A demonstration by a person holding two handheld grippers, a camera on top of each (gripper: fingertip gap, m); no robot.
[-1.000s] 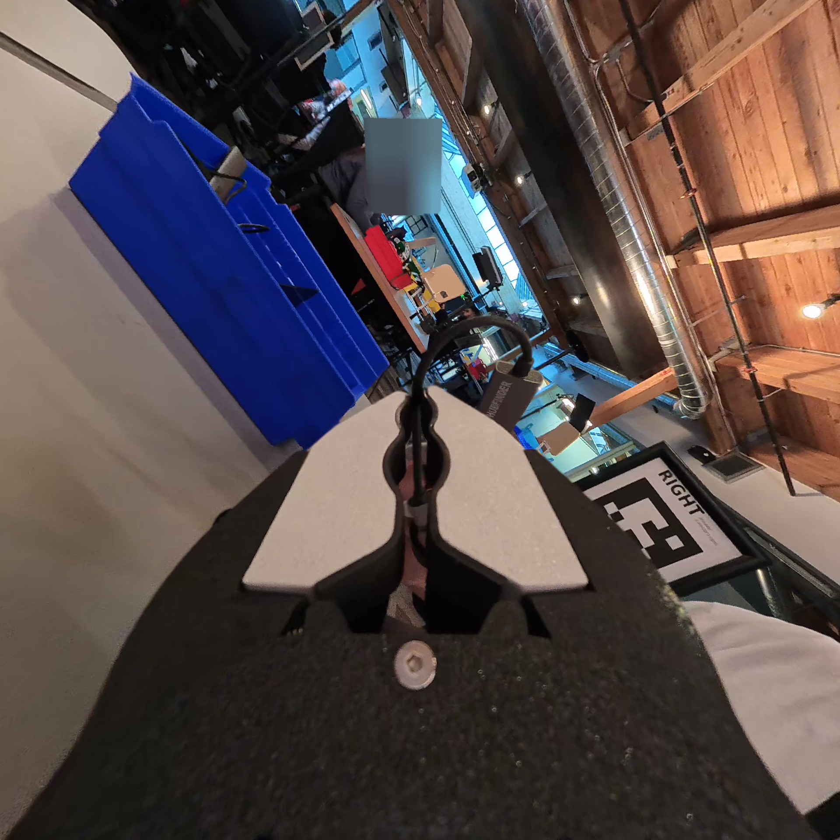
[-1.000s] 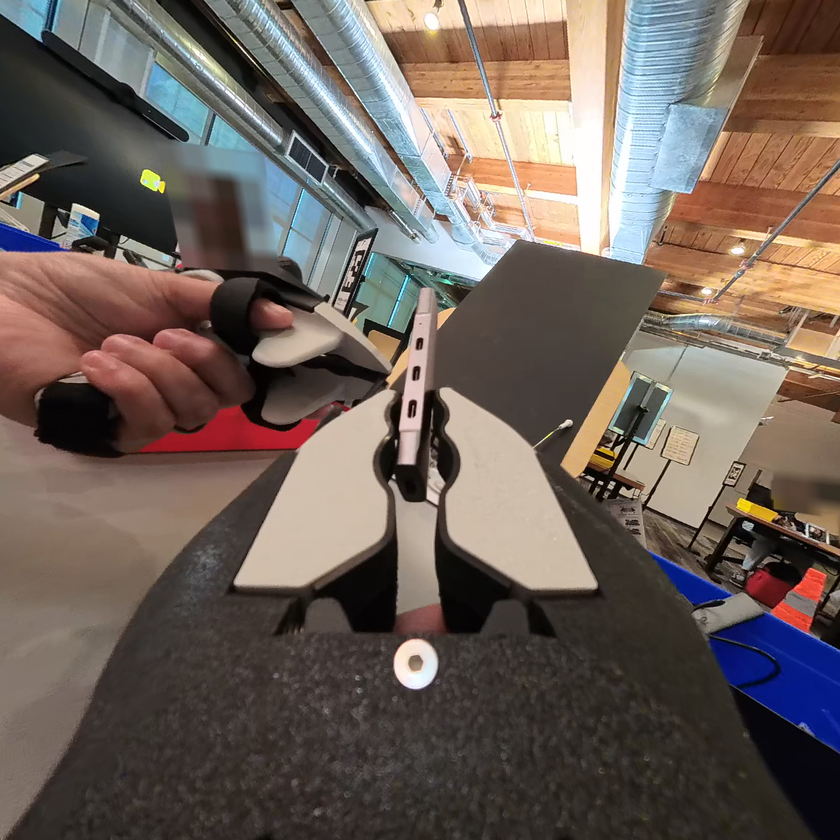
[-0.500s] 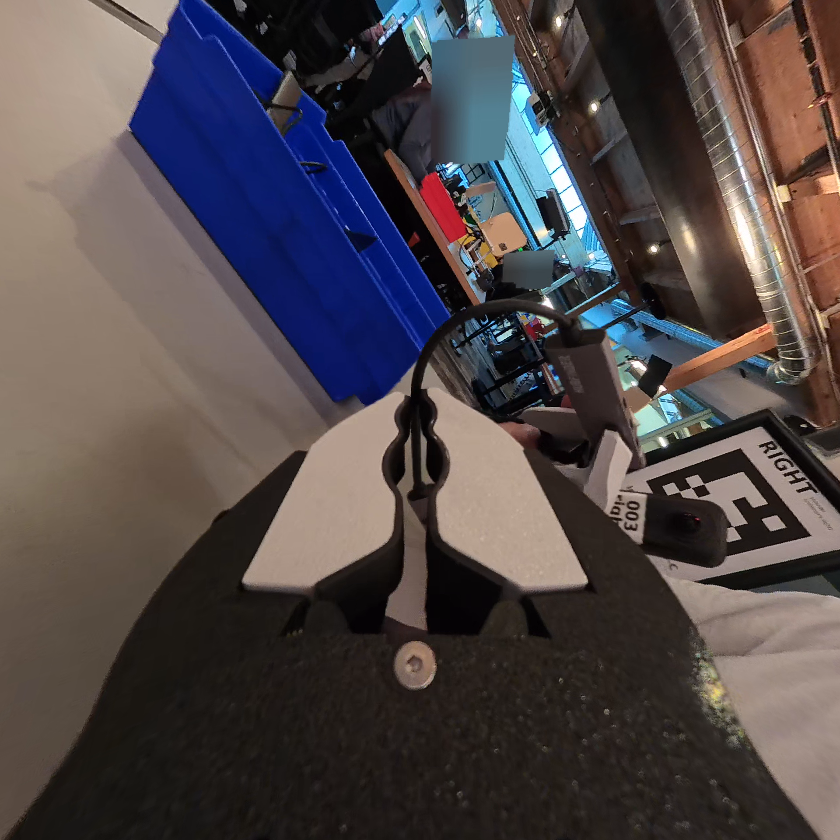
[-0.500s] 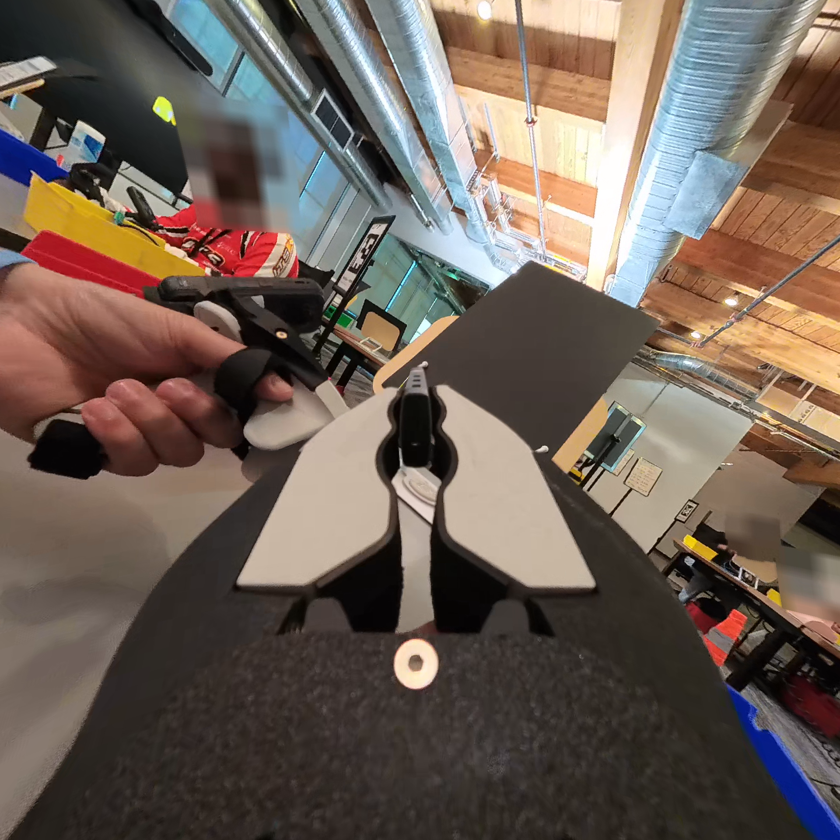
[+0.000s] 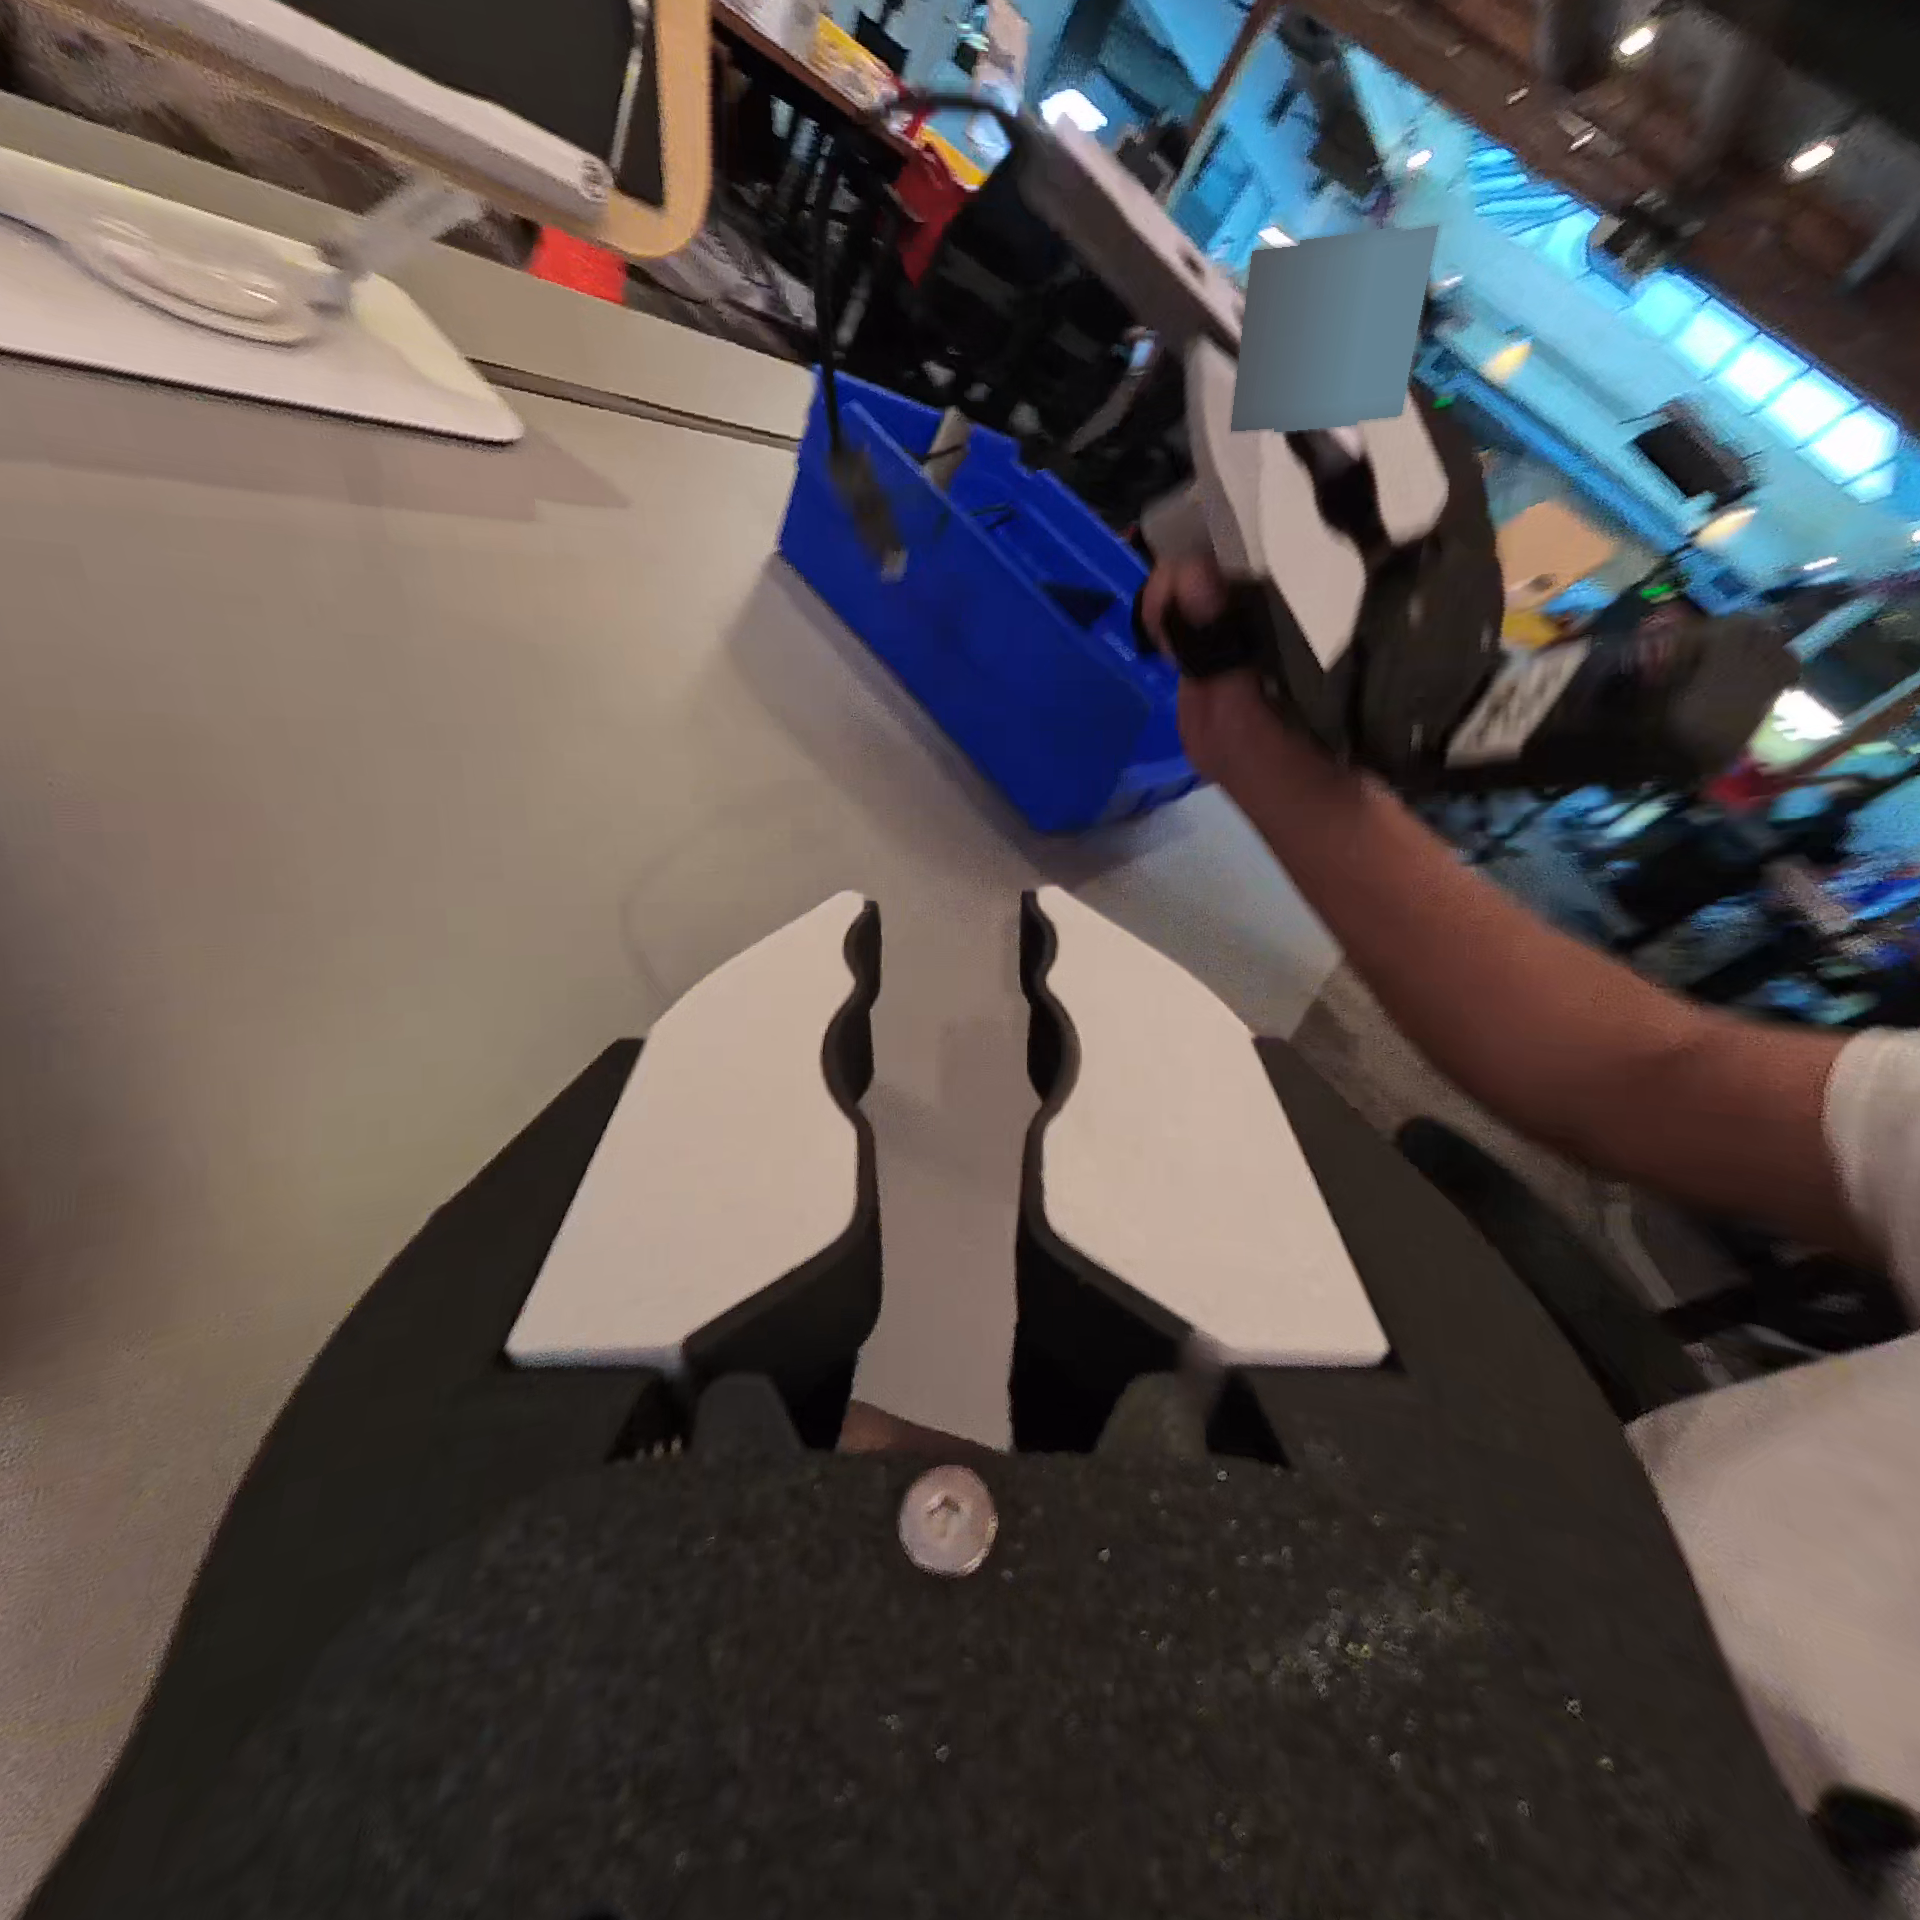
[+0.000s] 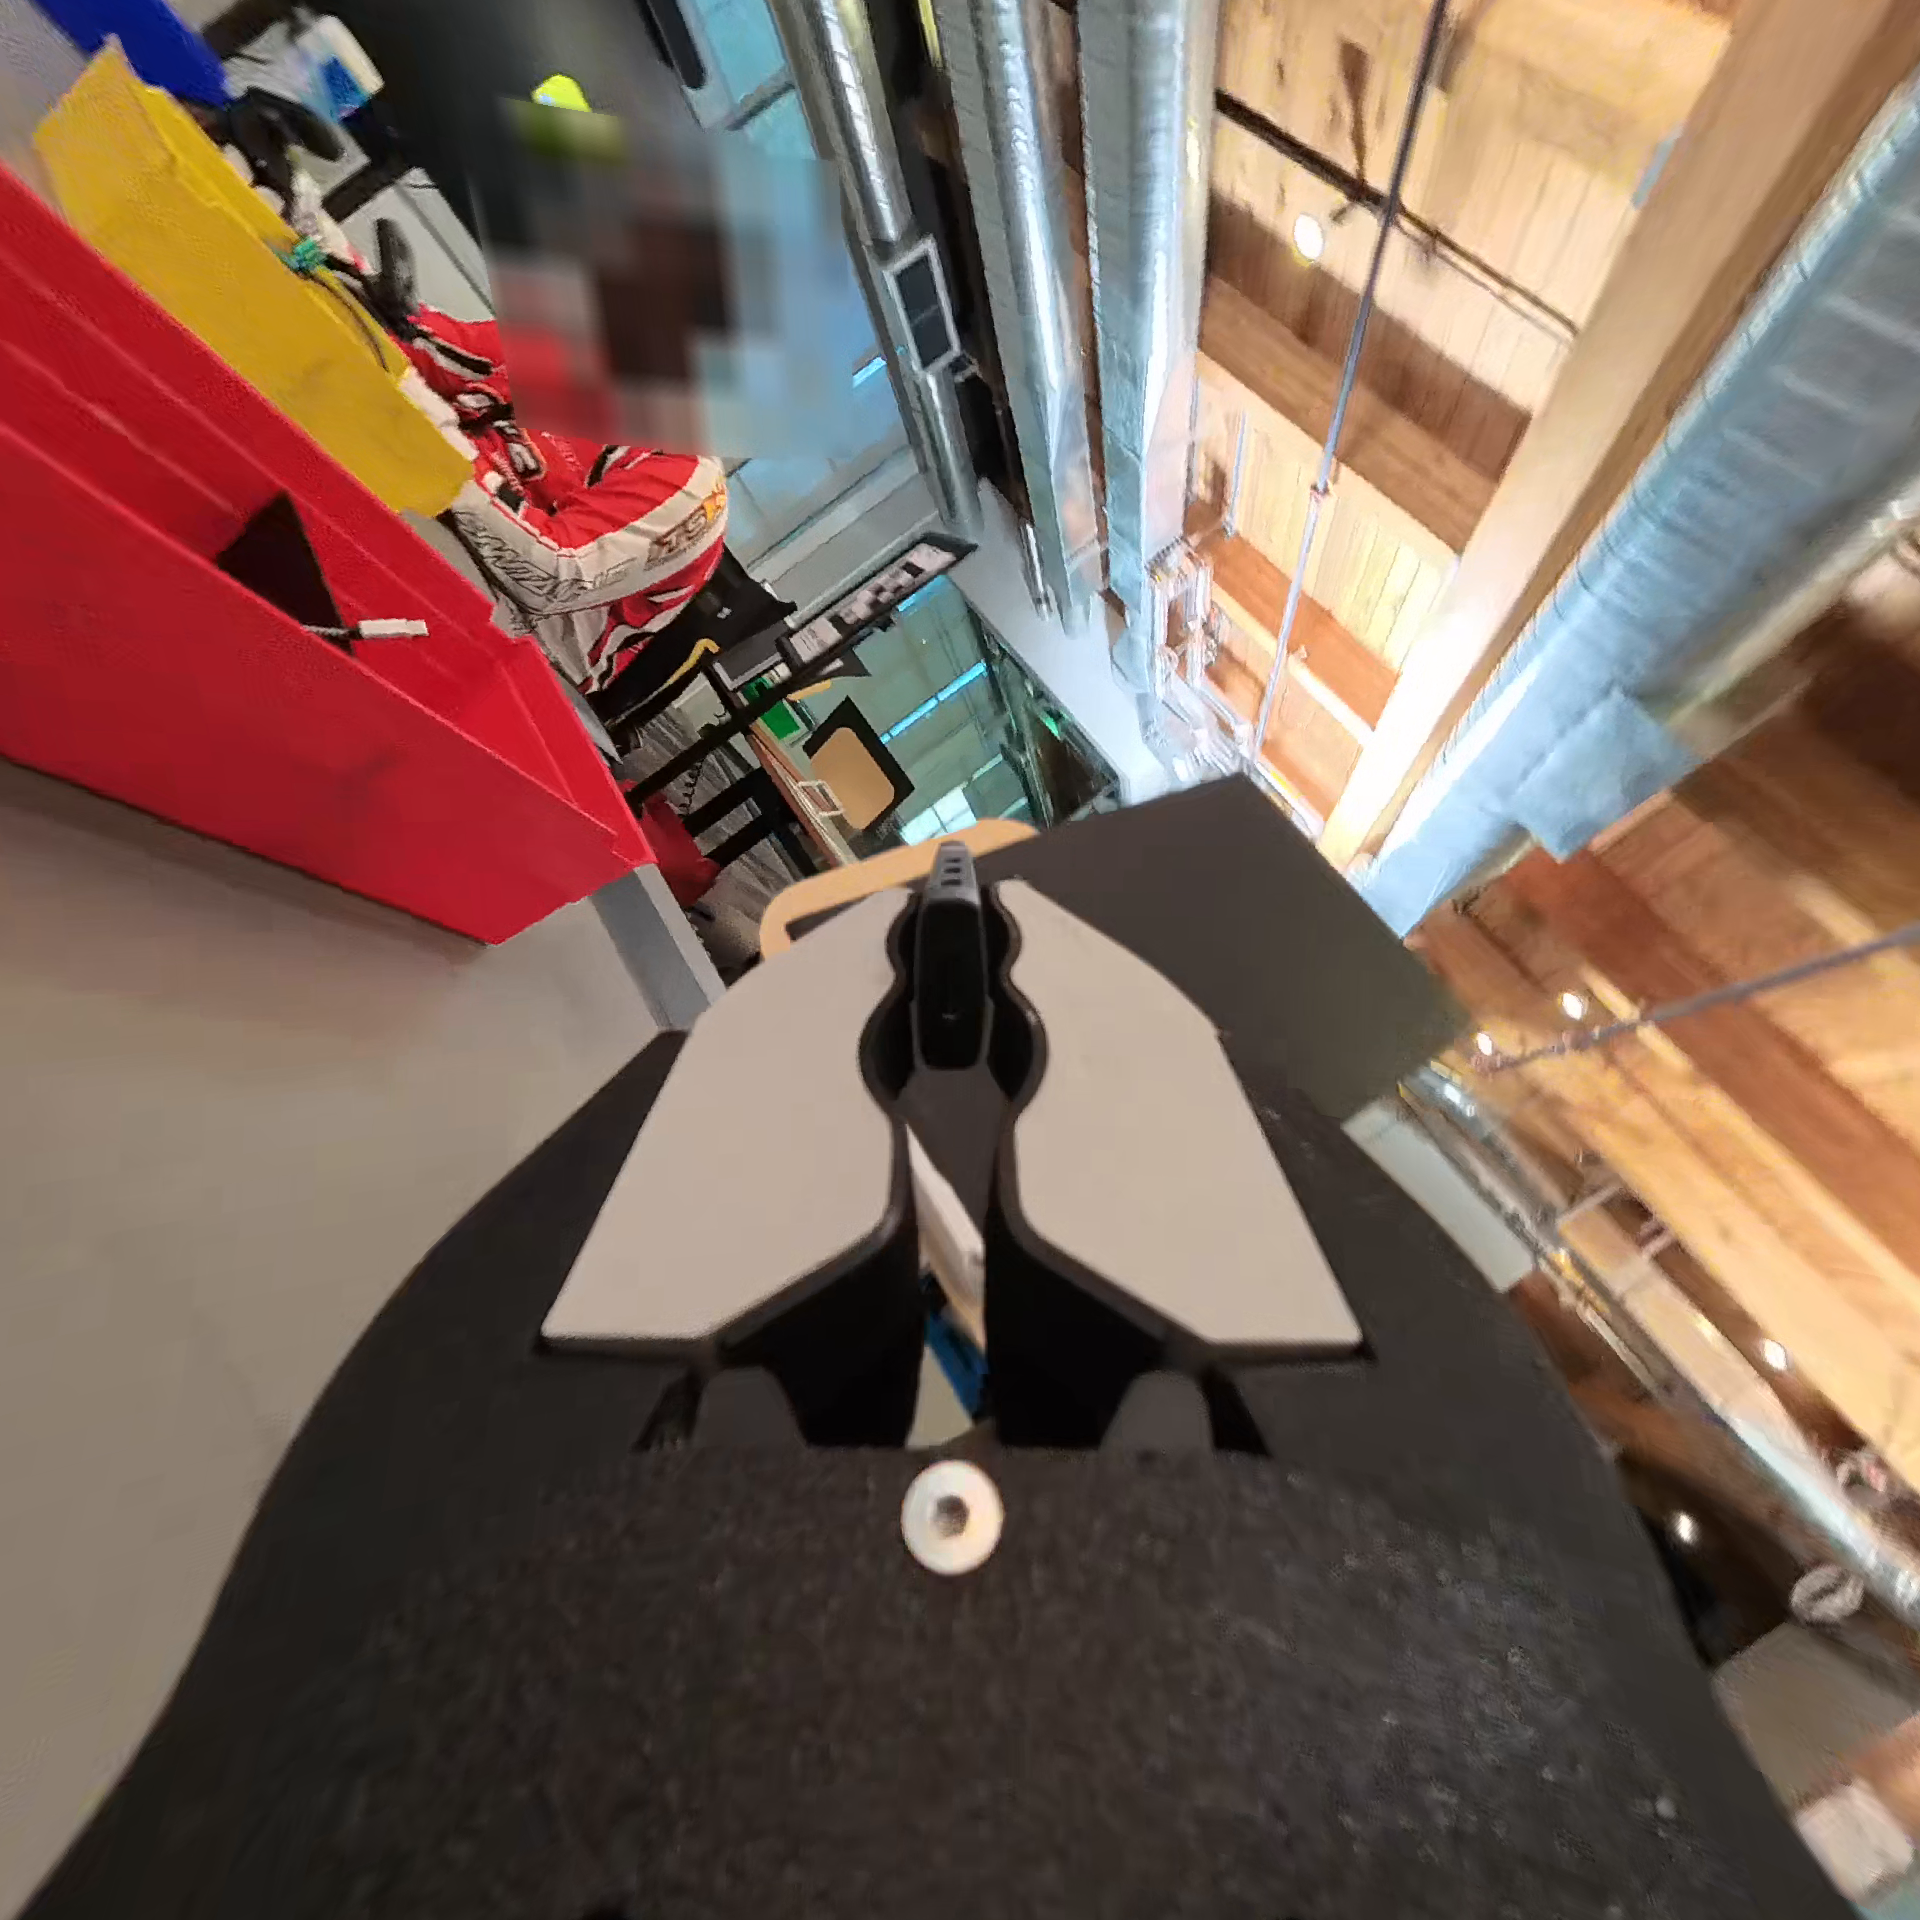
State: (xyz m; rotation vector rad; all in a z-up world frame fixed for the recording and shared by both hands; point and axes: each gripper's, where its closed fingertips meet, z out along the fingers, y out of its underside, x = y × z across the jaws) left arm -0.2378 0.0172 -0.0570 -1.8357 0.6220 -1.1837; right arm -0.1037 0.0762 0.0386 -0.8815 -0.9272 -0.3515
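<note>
The room is a tall open workshop with timber ceiling beams (image 6: 1558, 343) and silver ducts (image 6: 1704, 540) running under them, lamps dotted along the wood, and cluttered benches blurred in the background. Below that spreads the pale grey surface (image 5: 364, 779), broad and matt, carrying a white flat pad (image 5: 260, 343) at its far left edge. A blue bin (image 5: 997, 665) stands at the far edge of the surface; a black cable (image 5: 847, 457) with a plug at its end dangles above its rim (whether it touches the bin I cannot tell). From the other side, a red bin (image 6: 260, 707) sits on the surface with a yellow bin (image 6: 239, 281) behind it, and a black panel (image 6: 1226, 904) rises beyond. The left tool (image 5: 945, 914) hangs over bare surface, its pale fingers spread apart with nothing between them. The right tool (image 6: 951, 883), raised in a person's hand (image 5: 1236, 686) near the blue bin, is pressed together on a slim dark device (image 6: 948, 977), seen edge-on, which pokes out just past the fingertips towards the ceiling.
</note>
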